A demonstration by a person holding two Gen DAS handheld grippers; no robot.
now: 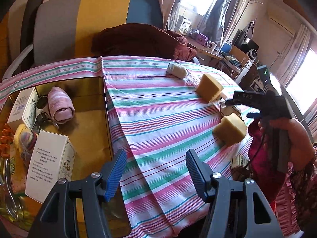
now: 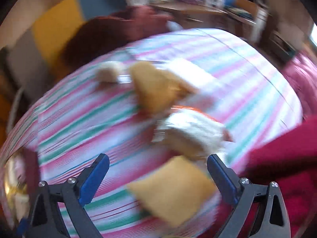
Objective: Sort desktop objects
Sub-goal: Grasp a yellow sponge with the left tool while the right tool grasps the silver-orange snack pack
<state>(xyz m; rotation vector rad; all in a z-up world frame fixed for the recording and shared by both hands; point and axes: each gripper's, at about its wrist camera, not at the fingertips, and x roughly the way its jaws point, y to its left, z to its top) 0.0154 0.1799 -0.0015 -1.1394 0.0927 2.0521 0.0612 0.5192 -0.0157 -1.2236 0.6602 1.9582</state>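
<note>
Two yellow sponges lie on the striped cloth, one farther back (image 1: 210,87) and one nearer (image 1: 230,129). A rolled beige sock (image 1: 177,70) sits behind them. My left gripper (image 1: 156,158) is open and empty over the cloth, beside the gold tray (image 1: 89,119). My right gripper (image 1: 237,109), held in a hand, hovers by the sponges. The right wrist view is blurred. There my right gripper (image 2: 158,160) is open wide, with the near sponge (image 2: 172,190) lying below and between its fingers, untouched. Beyond it are a white packet (image 2: 194,129), the far sponge (image 2: 156,87) and the sock (image 2: 110,72).
The tray holds two white boxes (image 1: 49,164), a pink rolled sock (image 1: 60,107), sunglasses (image 1: 42,107) and a colourful knitted item (image 1: 25,138). A chair with a brown cloth (image 1: 136,39) stands behind the table. A person's red sleeve (image 2: 281,158) is at the right.
</note>
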